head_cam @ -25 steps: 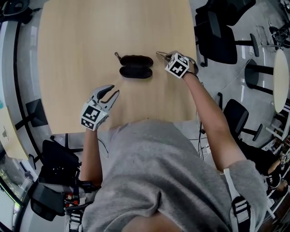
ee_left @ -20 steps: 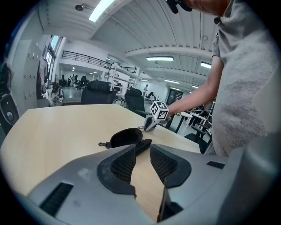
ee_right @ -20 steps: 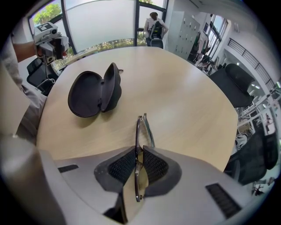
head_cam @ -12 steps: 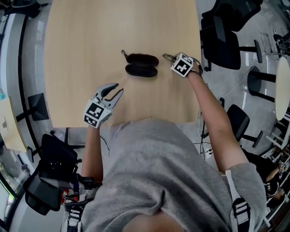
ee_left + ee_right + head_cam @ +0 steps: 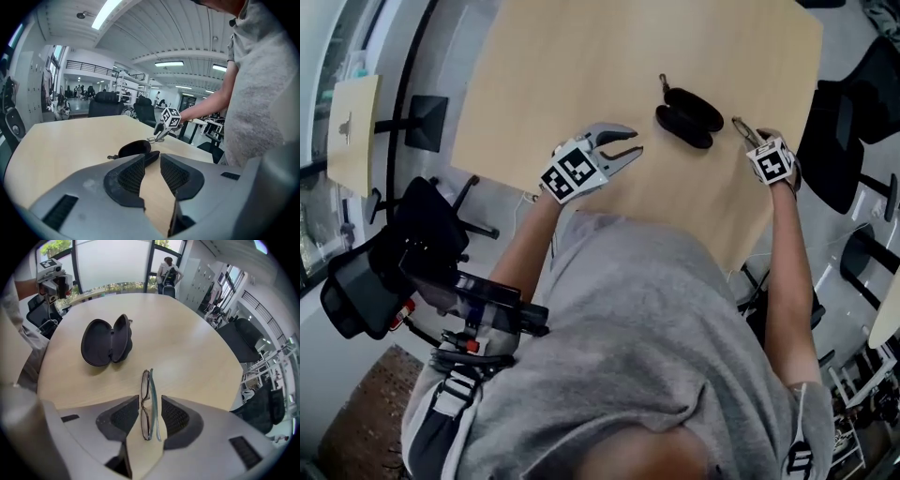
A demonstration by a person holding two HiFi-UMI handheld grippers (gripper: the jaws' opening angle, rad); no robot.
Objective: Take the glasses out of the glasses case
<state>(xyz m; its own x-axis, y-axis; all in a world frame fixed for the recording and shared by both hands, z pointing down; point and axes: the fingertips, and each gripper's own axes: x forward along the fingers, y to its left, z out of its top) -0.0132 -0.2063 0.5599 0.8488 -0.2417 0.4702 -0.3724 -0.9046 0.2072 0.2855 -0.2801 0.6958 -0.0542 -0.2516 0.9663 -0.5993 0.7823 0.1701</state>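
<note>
Closest to the person, the left gripper [image 5: 151, 164] hangs over the near edge of the table [image 5: 581, 75]. Its 2 jaws stand a little apart with only bare wood showing between them. It holds nothing and appears to have no part in this step.

Further out and to the right, the right gripper [image 5: 150, 401] points steeply down at the tabletop. The glasses [image 5: 145, 383] lie folded on the wood, running lengthwise through the gap between its jaws. The jaws are opening, and a thin strip of table shows on each side of the frame, so the pads no longer press on it.

Beyond them, near but not touching, the glasses case [image 5: 104, 341] sits hinged open with its 2 dark shells empty.

Judged from this layout, the removal itself is done: the glasses are out and set down beside the case, and the step in hand is the release. The next move probably calls for lifting the right gripper straight up. The jaws should stay wide so that neither pad catches a temple arm or drags the frame across the table.
</note>
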